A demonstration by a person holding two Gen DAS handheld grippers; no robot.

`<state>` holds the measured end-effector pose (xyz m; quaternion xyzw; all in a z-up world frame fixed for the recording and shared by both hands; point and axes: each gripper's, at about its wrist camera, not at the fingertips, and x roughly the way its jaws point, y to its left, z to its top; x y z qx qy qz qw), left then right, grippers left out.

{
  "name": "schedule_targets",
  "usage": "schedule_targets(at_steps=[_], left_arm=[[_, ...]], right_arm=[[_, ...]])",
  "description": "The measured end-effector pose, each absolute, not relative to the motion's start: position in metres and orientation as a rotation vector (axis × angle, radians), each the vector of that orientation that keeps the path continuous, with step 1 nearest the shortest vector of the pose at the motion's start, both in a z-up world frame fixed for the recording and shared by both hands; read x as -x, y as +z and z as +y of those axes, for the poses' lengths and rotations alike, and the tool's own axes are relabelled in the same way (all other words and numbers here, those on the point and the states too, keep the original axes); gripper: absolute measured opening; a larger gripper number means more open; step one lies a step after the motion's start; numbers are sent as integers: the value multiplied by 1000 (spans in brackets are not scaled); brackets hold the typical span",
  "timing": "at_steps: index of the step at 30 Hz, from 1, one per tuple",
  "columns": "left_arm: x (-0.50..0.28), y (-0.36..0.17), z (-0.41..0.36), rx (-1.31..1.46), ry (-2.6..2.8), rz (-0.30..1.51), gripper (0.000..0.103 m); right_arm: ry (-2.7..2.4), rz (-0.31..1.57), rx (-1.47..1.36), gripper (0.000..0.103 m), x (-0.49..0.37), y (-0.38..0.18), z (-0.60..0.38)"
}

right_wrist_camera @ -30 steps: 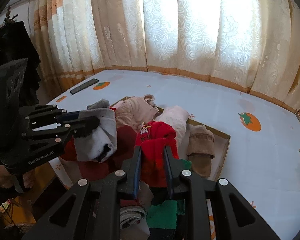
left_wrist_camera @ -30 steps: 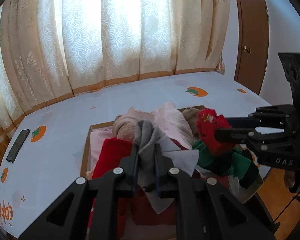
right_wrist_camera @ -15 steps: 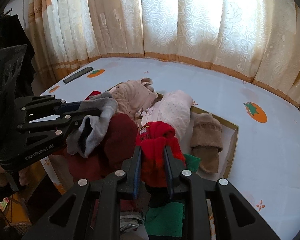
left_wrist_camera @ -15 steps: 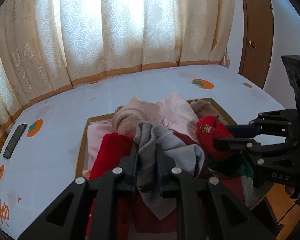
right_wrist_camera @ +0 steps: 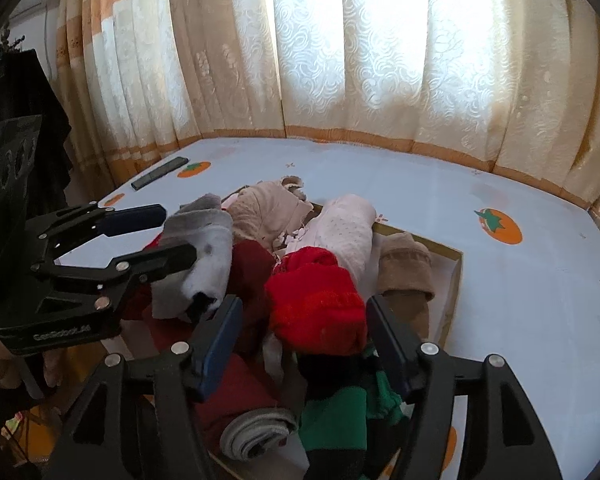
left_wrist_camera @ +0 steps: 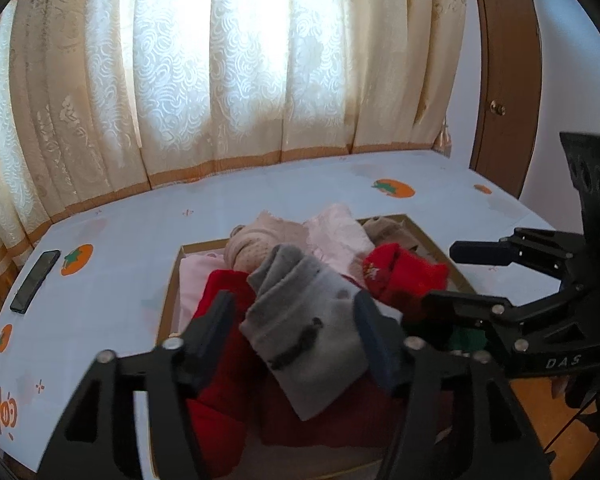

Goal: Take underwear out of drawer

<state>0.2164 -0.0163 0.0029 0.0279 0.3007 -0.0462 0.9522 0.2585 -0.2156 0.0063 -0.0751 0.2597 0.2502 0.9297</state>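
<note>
**A:** How are your tongs at this moment?

**B:** Both are wide open and hold nothing. My left tongs (left_wrist_camera: 294, 304) stand on both sides of the grey underwear (left_wrist_camera: 308, 328). My right tongs (right_wrist_camera: 304, 308) stand on both sides of the bright red underwear (right_wrist_camera: 316, 304). Both pieces lie on top of the pile in the drawer (left_wrist_camera: 171, 300), low in the middle of each frame. I cannot tell if the pads touch the cloth.

**A:** So how will you do this step well?

**B:** I think the step is to pinch and lift. I would close each pair on a thick fold near the top, not on a thin edge, and then go straight up. The dark red garment (left_wrist_camera: 220, 292) lies just under the grey one, and the green garment (right_wrist_camera: 340, 412) under the red one, so they may be dragged along. I would lift slowly and look for that.

**A:** Please count the things for me.

**B:** Two tongs and one drawer, which lies on the counter (left_wrist_camera: 120, 248). I can count about eight garments: grey, bright red, dark red, green, one beige (left_wrist_camera: 256, 240), one pale pink (left_wrist_camera: 340, 232), one brown (right_wrist_camera: 404, 264) and one grey-white roll (right_wrist_camera: 256, 432). More may be hidden below. There is one phone (left_wrist_camera: 36, 280) at the left edge, and four orange fruit prints show in the left view.
</note>
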Motion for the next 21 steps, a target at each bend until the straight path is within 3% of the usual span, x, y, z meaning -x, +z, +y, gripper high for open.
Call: schedule_targets(at_steps=[2, 8, 21], left_arm=[[-207, 7, -19, -58, -102, 597, 70], [-170, 20, -19, -46, -102, 504, 91], [-105, 39, -20, -50, -66, 354, 101]], right_arm=[[506, 522, 141, 67, -251, 7, -220], [518, 477, 93, 67, -219, 10, -234], [537, 296, 82, 76, -141, 29, -240]])
